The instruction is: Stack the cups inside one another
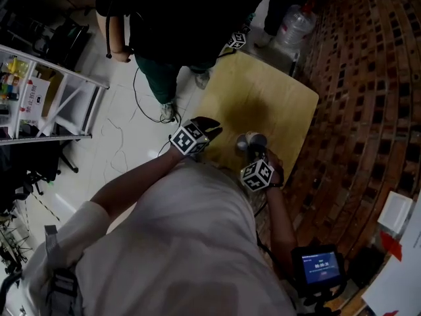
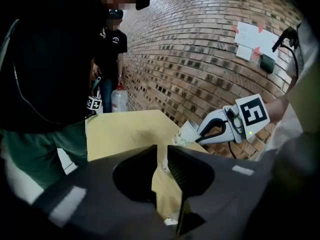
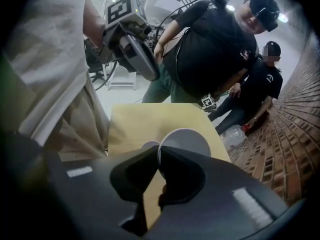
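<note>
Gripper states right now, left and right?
Left gripper: jaws slightly apart, gripping nothing.
Right gripper: closed on the rim of a paper cup.

Open tabletop [image 1: 263,97] ahead, brick wall [image 1: 368,78] close right, standing person [image 1: 171,25] at far edge

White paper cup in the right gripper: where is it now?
Left gripper view, right of centre: the white paper cup hangs tilted in the right gripper, above the wooden table, toward the brick wall.
</note>
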Demonstrator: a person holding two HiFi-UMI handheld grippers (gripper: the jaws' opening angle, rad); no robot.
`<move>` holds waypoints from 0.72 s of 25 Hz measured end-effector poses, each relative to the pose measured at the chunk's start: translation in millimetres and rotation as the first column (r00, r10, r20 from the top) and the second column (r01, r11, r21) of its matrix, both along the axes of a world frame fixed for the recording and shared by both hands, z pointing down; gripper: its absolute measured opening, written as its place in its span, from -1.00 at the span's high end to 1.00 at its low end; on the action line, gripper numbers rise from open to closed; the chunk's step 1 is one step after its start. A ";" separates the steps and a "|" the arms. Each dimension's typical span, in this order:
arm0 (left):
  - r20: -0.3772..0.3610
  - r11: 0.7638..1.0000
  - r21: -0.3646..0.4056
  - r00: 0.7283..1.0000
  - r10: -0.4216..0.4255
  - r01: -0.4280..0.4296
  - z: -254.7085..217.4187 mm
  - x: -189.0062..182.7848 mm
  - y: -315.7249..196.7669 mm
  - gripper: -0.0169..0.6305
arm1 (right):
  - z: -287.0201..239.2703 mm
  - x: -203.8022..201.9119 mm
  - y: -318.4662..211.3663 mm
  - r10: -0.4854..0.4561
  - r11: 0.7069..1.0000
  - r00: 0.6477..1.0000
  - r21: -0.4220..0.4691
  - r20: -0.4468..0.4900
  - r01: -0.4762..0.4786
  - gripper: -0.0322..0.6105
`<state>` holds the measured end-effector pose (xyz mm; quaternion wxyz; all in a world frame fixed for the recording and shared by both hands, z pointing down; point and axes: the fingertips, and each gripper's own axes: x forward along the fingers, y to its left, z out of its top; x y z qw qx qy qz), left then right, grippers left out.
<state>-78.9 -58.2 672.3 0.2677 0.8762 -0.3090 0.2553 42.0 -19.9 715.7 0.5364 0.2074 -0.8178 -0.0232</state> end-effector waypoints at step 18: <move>0.025 0.999 -0.005 0.999 -0.032 0.032 1.0 -15.9 -1.1 0.69 | 63.4 -17.5 18.9 -0.089 0.977 0.993 -0.201 -0.074 0.073 0.85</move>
